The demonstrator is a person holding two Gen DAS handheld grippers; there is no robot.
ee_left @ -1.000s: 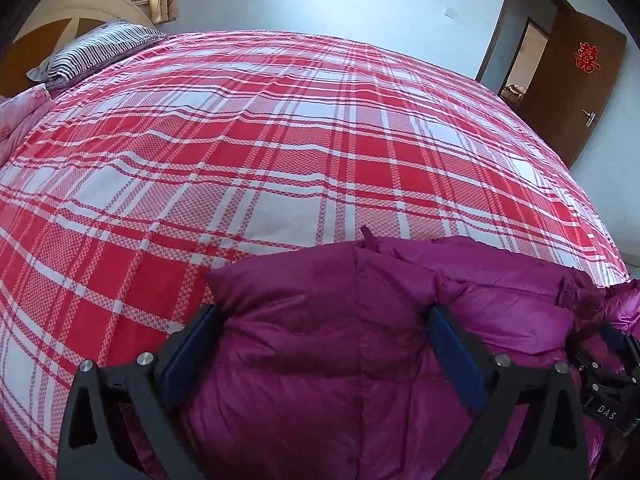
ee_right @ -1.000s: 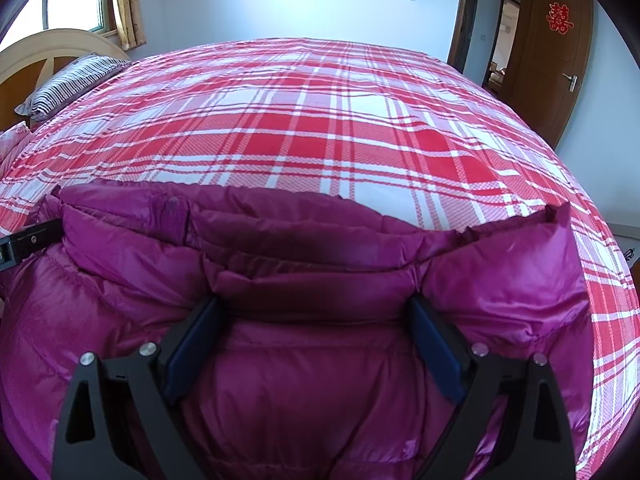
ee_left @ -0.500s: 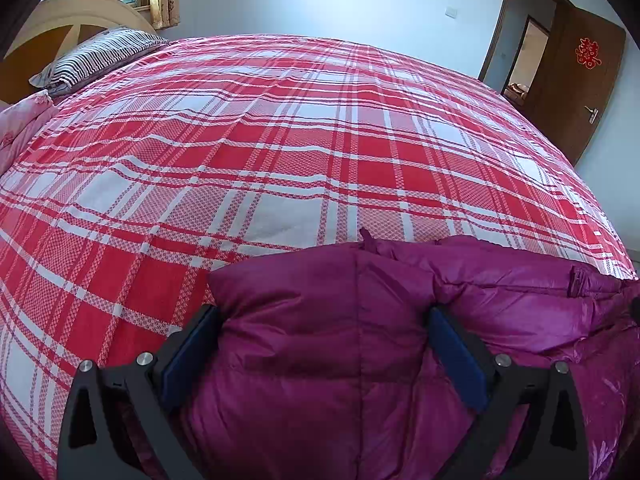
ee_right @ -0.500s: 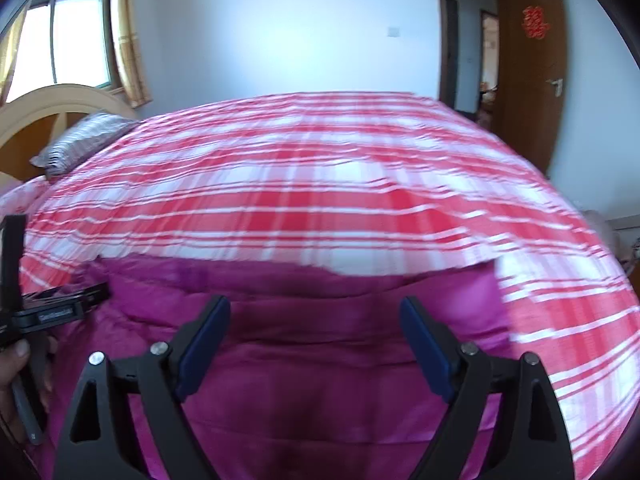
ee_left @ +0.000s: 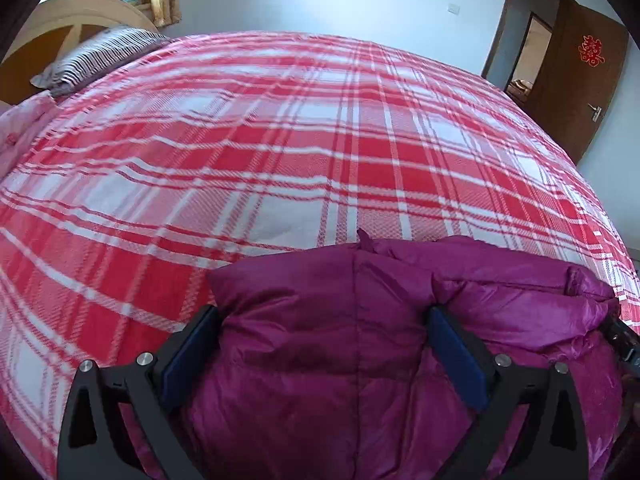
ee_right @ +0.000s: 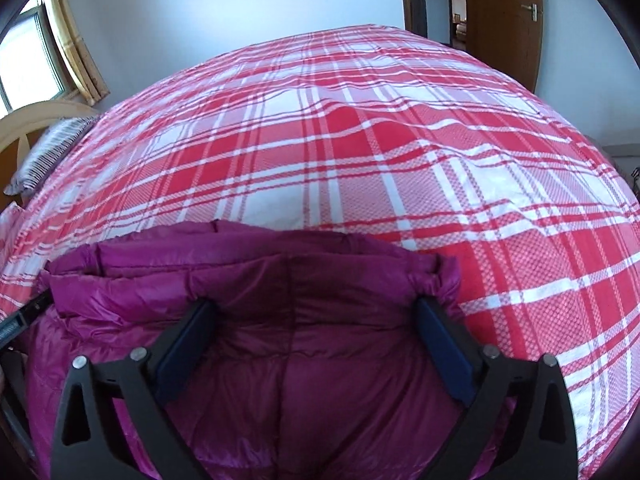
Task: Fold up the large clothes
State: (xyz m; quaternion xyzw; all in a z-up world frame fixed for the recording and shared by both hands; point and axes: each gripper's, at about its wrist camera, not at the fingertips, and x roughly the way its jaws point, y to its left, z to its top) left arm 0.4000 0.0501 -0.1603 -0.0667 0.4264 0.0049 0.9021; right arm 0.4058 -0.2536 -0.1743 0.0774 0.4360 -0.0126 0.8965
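Jacket (ee_left: 360,360) unchanged between wide left tool (ee_left: 322,346); right tool (ee_right: 316,338), wide, has dropped back over it.

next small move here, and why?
Probably close both on the edge. The left hand-held gripper and right hand-held gripper each stand wide open around a bulge of the purple down jacket, which lies bunched on the plaid bedspread, not gripped yet.

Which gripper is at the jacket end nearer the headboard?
The left gripper: beyond its end of the down jacket lie the striped pillow and headboard; the right gripper is at the door-side end.
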